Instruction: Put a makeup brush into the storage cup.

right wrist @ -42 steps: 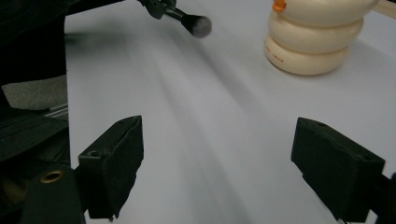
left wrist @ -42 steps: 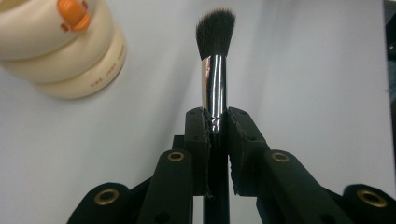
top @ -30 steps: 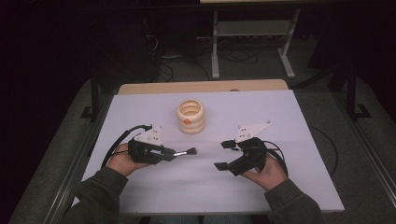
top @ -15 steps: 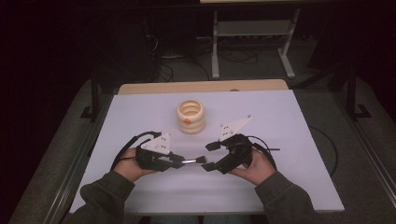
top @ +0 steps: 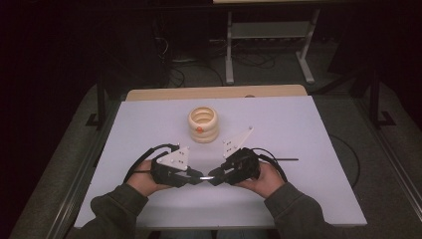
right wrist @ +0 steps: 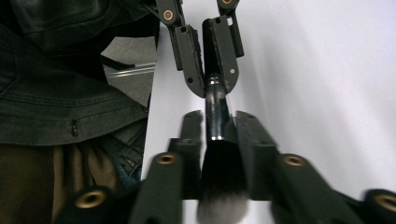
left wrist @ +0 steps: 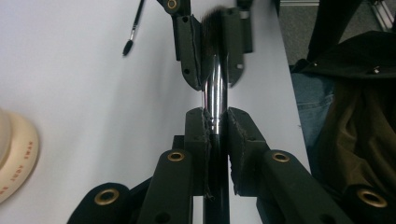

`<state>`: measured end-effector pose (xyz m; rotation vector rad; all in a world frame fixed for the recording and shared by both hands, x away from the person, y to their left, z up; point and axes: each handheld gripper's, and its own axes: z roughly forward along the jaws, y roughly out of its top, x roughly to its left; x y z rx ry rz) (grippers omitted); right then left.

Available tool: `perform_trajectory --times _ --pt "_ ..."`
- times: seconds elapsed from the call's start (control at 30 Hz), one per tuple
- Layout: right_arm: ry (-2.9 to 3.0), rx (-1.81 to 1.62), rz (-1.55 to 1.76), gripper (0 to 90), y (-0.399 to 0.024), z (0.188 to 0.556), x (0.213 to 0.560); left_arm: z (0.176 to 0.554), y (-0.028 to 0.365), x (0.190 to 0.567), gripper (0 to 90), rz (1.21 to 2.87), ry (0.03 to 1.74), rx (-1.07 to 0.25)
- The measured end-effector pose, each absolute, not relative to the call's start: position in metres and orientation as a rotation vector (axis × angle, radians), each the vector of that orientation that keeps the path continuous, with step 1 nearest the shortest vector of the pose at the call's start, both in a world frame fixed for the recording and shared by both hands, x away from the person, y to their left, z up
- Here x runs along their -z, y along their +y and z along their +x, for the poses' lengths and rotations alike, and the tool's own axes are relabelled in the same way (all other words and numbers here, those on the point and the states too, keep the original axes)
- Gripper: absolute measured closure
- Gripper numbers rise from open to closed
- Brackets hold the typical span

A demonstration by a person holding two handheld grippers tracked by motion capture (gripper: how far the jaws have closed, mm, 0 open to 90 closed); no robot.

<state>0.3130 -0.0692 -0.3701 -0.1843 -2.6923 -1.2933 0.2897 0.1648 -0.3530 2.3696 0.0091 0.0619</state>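
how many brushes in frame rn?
2. A makeup brush is held between the two grippers, left gripper on its handle, bristle end between the right gripper jaws. A thin brush lies on the table right of them.

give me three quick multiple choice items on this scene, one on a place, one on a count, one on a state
1. Where is the cream ring stack?
A. beyond both grippers
B. between the jaws
C. on the floor

2. How many brushes show?
A. one
B. two
C. four

3. The left gripper is:
A. wide open
B. shut on the brush handle
C. lying on the table

Answers: 1 A, it stands farther up the table. 2 B, the makeup brush between the grippers plus a thin brush on the table. 3 B, its jaws clamp the handle; the right gripper flanks the bristle end.
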Motion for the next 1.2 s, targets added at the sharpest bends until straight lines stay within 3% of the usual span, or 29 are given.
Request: perform_trajectory --times 0.27,0.73,0.9,1.2 --pt "-2.680 1.276 -0.171 75.5 -0.070 0.314 0.371 0.290 0.162 0.355 78.7 2.384 0.000 -0.056" --pt "-2.811 1.118 -0.124 75.8 -0.073 0.313 0.362 0.286 0.160 0.359 71.6 2.587 0.027 -0.111" --pt "-2.847 1.084 -0.086 75.8 -0.070 0.310 0.355 0.285 0.159 0.359 77.9 2.597 0.006 -0.097" --pt "-2.858 1.094 -0.098 73.6 -0.070 0.310 0.351 0.284 0.162 0.362 79.8 2.548 0.053 -0.118"
